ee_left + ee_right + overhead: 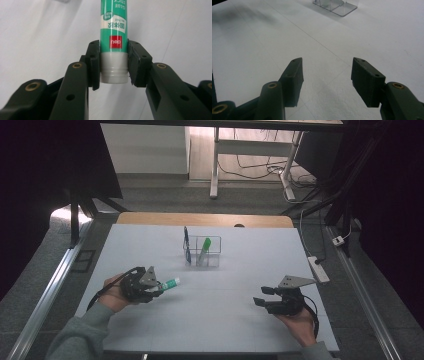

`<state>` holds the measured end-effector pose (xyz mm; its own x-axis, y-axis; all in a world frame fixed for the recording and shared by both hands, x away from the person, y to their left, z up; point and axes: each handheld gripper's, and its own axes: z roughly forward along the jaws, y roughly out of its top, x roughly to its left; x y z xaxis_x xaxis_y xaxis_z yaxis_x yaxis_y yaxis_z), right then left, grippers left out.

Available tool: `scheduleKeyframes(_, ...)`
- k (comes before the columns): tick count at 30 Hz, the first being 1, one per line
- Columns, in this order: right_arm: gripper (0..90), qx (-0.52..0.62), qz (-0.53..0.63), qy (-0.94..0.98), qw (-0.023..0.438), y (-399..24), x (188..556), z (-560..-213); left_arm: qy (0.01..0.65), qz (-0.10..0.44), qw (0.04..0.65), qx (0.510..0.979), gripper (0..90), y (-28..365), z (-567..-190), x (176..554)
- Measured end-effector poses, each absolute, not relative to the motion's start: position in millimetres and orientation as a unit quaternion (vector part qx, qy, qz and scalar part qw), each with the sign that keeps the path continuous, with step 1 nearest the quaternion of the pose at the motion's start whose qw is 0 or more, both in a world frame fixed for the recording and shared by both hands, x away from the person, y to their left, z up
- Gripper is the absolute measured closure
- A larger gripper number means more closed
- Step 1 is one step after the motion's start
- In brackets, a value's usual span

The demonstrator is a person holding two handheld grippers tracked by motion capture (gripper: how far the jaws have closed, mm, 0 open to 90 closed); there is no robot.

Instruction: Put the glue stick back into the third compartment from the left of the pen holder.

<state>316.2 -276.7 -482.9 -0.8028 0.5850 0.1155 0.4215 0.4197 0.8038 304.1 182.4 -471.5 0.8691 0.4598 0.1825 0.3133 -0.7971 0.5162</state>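
The left gripper (113,65) has its jaws clamped on a green-and-white glue stick (113,37) above the white worktop (225,320); the right gripper (327,75) has jaws apart, a clear plastic organiser (335,5) ahead, grey floor (165,195) beyond.

Green-and-white glue stick (113,37) printed "GLUE STICK", Chinese characters "固体胶" beneath, white "deli" brand on its red square, all upside down
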Motion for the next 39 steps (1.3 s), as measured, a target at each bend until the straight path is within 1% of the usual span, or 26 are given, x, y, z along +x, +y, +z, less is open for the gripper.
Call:
scheduleKeyframes(8, 42.5, 0.297, 0.456, 0.834, 0.088, -273, 315, -482, 0.232, 0.142, 0.290, 0.918, 64.3, 171, -475, 302)
scheduleKeyframes(10, 42.1, 0.296, 0.452, 0.836, 0.095, -271, 315, -481, 0.238, 0.141, 0.298, 0.914, 64.3, 168, -476, 302)
scheduleKeyframes(19, 40.9, 0.287, 0.460, 0.836, 0.088, -257, 314, -480, 0.244, 0.134, 0.336, 0.900, 64.4, 151, -480, 302)
scheduleKeyframes(28, 40.7, 0.265, 0.456, 0.846, 0.084, -236, 314, -480, 0.219, 0.129, 0.325, 0.911, 64.9, 130, -484, 302)
scheduleKeyframes(33, 40.7, 0.243, 0.454, 0.853, 0.084, -220, 315, -474, 0.207, 0.118, 0.323, 0.916, 64.9, 122, -484, 302)
scheduleKeyframes(39, 37.9, 0.205, 0.433, 0.873, 0.090, -195, 318, -468, 0.190, 0.107, 0.320, 0.922, 64.9, 111, -486, 302)
